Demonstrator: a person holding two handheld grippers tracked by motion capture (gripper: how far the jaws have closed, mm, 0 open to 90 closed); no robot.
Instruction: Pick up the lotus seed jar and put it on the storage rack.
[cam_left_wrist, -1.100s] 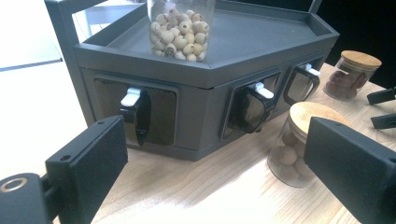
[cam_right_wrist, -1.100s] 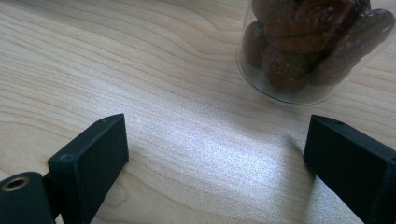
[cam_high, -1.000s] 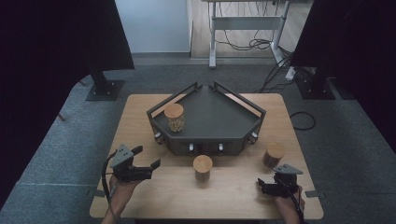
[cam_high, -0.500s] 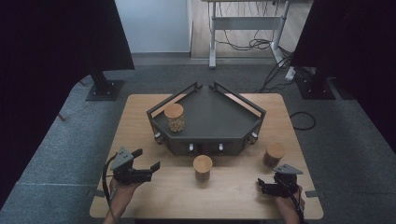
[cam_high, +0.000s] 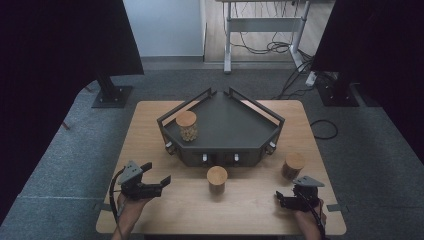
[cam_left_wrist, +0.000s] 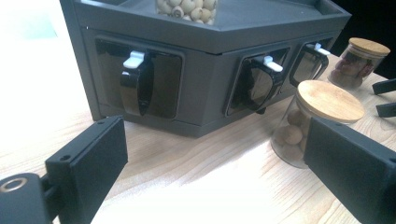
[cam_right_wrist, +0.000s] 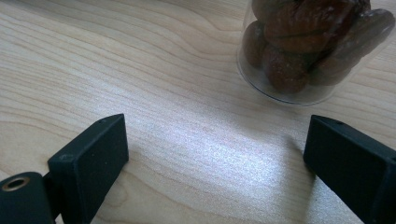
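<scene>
Jars stand ahead of both pairs of jaws. Left gripper (cam_high: 159, 183) has its jaws wide, nothing between them — the jar of pale balls (cam_left_wrist: 318, 122) sits just beyond the right-hand jaw, near the dark tray (cam_left_wrist: 210, 32) with its front latches. Right gripper (cam_high: 278, 199) also has its jaws spread wide over bare table (cam_right_wrist: 140, 70); the jar of brown fruit (cam_right_wrist: 313, 46) stands ahead, nearer the right-hand jaw, apart from it.
</scene>
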